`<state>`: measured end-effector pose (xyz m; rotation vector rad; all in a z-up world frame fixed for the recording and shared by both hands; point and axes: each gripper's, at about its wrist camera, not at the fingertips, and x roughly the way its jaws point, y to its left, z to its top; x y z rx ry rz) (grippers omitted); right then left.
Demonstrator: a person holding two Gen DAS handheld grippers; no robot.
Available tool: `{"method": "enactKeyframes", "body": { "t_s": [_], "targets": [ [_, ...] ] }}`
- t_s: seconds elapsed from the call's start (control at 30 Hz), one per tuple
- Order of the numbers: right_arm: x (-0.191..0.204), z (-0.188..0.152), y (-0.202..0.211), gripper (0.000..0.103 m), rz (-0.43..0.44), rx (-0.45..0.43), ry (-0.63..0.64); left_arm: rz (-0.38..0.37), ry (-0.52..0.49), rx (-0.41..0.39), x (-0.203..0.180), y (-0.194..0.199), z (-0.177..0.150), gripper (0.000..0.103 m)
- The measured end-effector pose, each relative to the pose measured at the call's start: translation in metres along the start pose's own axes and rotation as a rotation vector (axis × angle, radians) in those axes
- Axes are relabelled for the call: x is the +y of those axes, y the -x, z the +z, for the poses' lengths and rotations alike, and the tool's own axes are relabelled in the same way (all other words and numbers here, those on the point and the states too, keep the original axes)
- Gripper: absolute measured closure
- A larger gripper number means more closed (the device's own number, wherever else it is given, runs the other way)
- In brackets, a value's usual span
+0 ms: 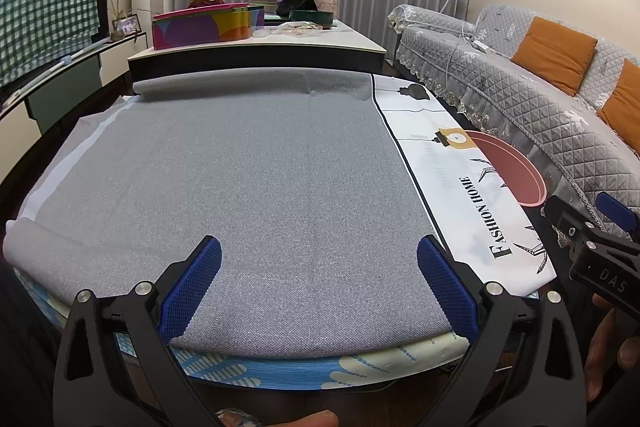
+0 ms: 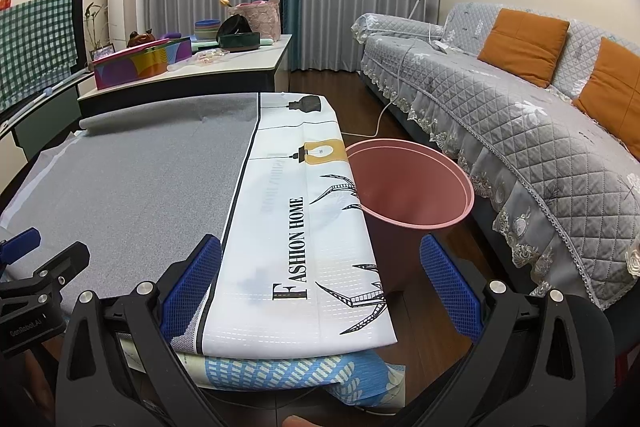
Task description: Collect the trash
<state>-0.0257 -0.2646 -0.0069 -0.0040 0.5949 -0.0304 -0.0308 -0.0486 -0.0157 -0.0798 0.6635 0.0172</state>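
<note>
Left wrist view shows both the left gripper [image 1: 318, 283] and right gripper [image 2: 320, 283] wide open and empty, no trash on the cloth [image 1: 240, 167], bin [image 2: 412, 187] at two o'clock: seemingly finished or unstarted, so look for litter.

left gripper [image 1: 318, 283] fingers [image 1: 192, 287] spread wide over grey cloth [image 1: 240, 167].

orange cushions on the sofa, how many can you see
2, both leaning on the grey quilted sofa backrest: one square orange cushion toward the far end, another nearer, partly cut off by the frame edge. More may be hidden.
</note>
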Motion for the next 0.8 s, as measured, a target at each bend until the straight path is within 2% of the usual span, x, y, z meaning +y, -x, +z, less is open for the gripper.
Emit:
{"method": "enactKeyframes", "body": {
  "t_s": [0.47,0.8],
  "targets": [
    [-0.0001,-0.0004,0.0001,0.005,0.001,0.000,0.002,-0.010,-0.014,-0.020,-0.0018,0.0015,0.0016,0.008],
    [0.0003,-0.0002,-0.0001,0.005,0.000,0.000,0.001,-0.004,-0.007,-0.003,0.0001,-0.0005,0.0017,0.008]
  ]
}}
